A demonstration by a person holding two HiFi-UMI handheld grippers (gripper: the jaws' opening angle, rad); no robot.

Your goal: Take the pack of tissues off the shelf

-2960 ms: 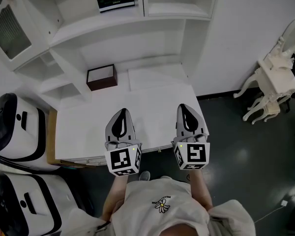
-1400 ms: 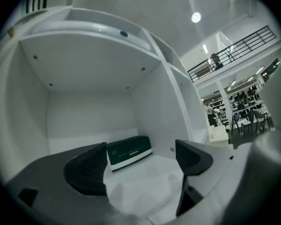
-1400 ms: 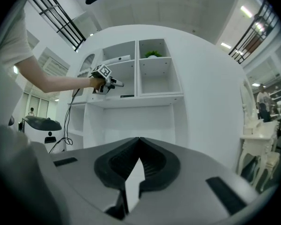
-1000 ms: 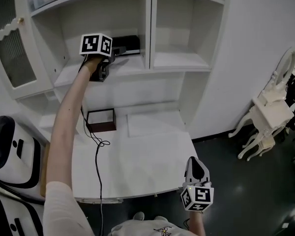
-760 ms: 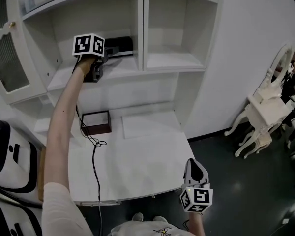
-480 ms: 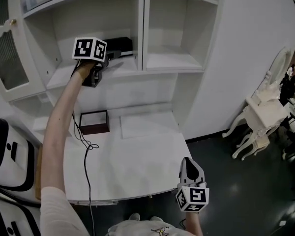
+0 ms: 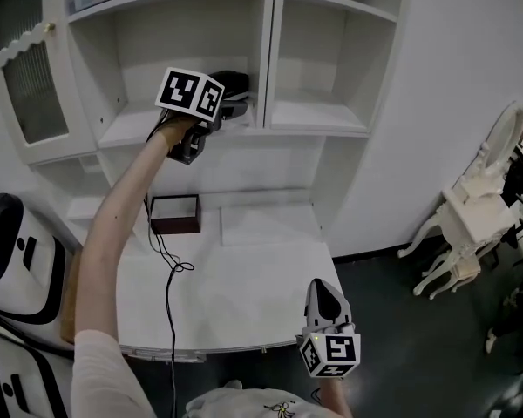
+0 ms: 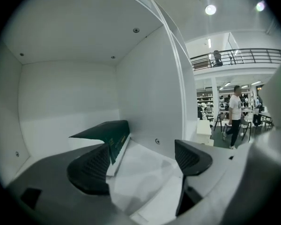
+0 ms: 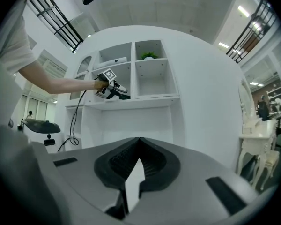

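Observation:
The pack of tissues (image 7: 232, 81) is a flat dark pack lying on the middle shelf (image 7: 139, 127), against the upright divider. My left gripper (image 7: 237, 104) is raised to that shelf and stands open just in front of the pack. In the left gripper view the dark green pack (image 8: 107, 134) lies behind the left finger (image 8: 91, 168), its right edge reaching into the gap of the left gripper (image 8: 143, 149); nothing is clamped. My right gripper (image 7: 324, 301) hangs low over the desk's front edge, shut and empty. The right gripper (image 9: 139, 143) looks at the shelf unit from afar.
A brown open box (image 7: 175, 214) stands at the back of the white desk (image 7: 244, 277). A black cable (image 7: 168, 264) trails from my left arm. A glazed cabinet door (image 7: 30, 68) stands open at left, a white-and-black machine (image 7: 13, 255) below it, a white chair (image 7: 475, 203) at right.
My left gripper rose from the desk to the middle shelf and has since edged right, up to the pack. The right gripper stayed low and shut.

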